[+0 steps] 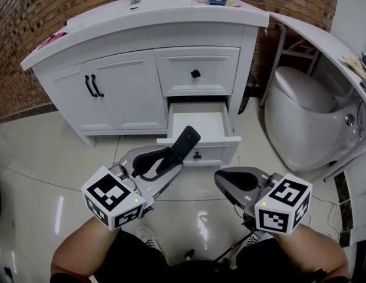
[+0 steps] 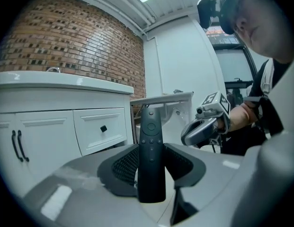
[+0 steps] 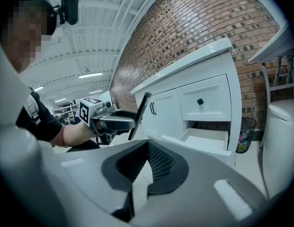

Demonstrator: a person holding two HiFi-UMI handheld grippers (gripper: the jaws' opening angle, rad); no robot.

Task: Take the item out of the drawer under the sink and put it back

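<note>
One slim black remote (image 2: 151,155), a round button near its top and small keys below, stands upright, clamped in the left gripper's (image 1: 171,157) jaws at 6 o'clock of the open drawer (image 1: 221,149). The right gripper's (image 3: 147,148) jaws sit together, empty.

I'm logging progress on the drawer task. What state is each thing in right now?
remote control: out of the drawer, held in the left gripper
left gripper: shut on the remote control
right gripper: shut, empty
lower drawer: pulled open, visible part bare
upper drawer: closed
cabinet doors: closed
toilet lid: down
</note>
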